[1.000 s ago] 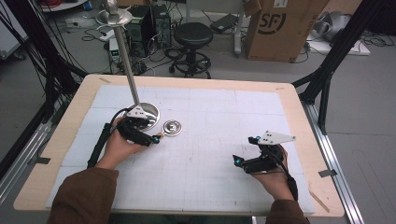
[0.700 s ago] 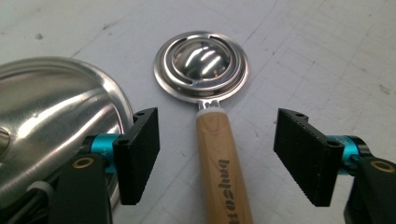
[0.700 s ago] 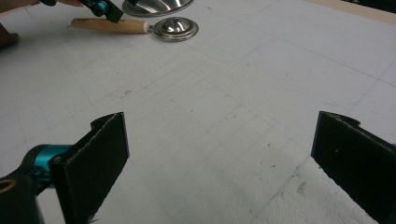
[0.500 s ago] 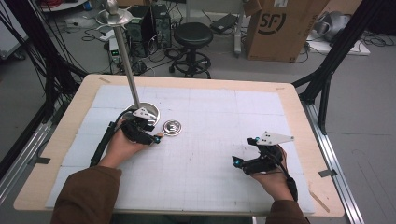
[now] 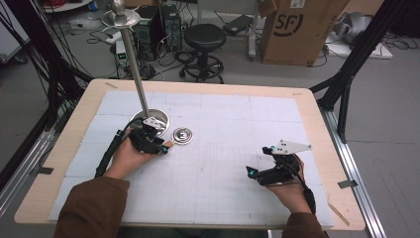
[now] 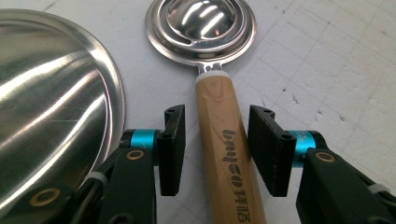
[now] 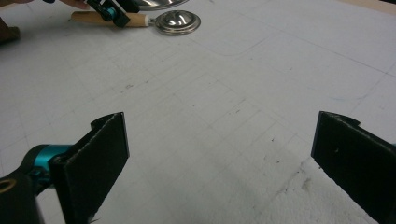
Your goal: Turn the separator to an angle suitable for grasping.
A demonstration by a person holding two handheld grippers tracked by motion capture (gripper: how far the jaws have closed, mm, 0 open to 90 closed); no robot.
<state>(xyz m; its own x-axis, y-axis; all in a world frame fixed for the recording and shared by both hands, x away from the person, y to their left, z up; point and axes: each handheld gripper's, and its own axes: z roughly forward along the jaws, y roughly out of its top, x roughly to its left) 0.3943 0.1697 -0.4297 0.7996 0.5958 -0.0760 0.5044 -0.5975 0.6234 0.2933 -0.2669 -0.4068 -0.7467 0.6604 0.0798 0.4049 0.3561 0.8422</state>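
The step in hand is the grasp: the left gripper [image 6: 217,149] has its jaws set on either side of the wooden handle [image 6: 229,154] of a steel ladle [image 6: 201,24] that lies flat on the tabletop [image 5: 223,198]. The jaws have just been closing, with the handle between them, but the left gripper view shows a sliver of white tabletop on each side of the wood, so the pads are near it and not yet pressing. The ladle's bowl lies just ahead of the jaw tips; to their left is the wide steel base [image 6: 51,107] of a stand.

The right gripper [image 5: 257,173] rests well apart from the ladle, its jaws spread wide over bare tabletop with nothing between them; the ladle shows far ahead and to the left of them in its own view.

The next move, as I judge it, calls for closing the last bit until both pads bite the handle squarely, then lifting level so the heavy bowl end does not swing the ladle down or knock the base.
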